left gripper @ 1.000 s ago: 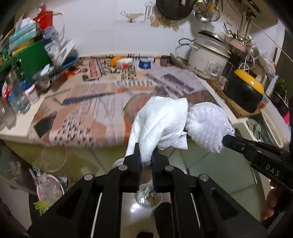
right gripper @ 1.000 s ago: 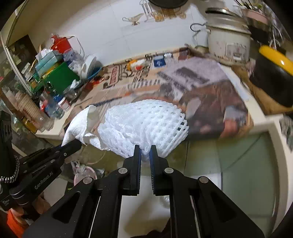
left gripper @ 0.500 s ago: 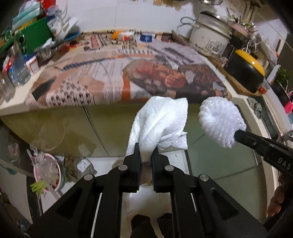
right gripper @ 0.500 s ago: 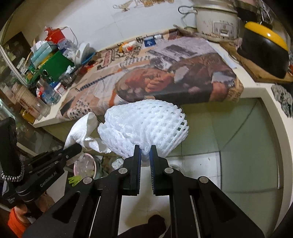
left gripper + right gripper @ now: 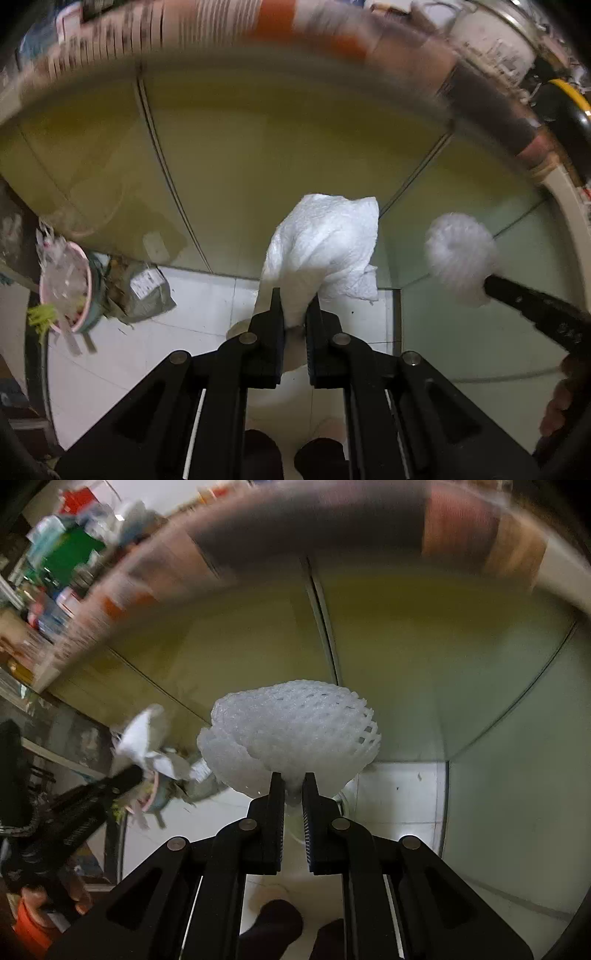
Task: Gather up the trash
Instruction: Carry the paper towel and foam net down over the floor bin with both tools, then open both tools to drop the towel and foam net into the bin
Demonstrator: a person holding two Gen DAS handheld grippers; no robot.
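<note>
My left gripper (image 5: 294,301) is shut on a crumpled white paper towel (image 5: 325,243) and holds it in the air in front of the yellow-green cabinet doors. My right gripper (image 5: 293,784) is shut on a white foam fruit net (image 5: 295,734), also held in the air. In the left wrist view the foam net (image 5: 460,254) shows at the right on the right gripper's black finger. In the right wrist view the paper towel (image 5: 142,738) shows at the left on the left gripper. A pink trash bin (image 5: 68,284) with rubbish in it stands on the floor at the left.
The counter edge with its patterned cloth (image 5: 258,22) arcs blurred across the top. A grey bag (image 5: 146,291) lies beside the bin. The white tiled floor (image 5: 192,317) is below. A rice cooker (image 5: 491,40) and a yellow-lidded pot (image 5: 569,107) stand at the top right.
Both grippers have tilted and dropped downward from the counter top toward the cabinet doors and floor, each still holding its piece of trash. The pink bin has come further into view.
</note>
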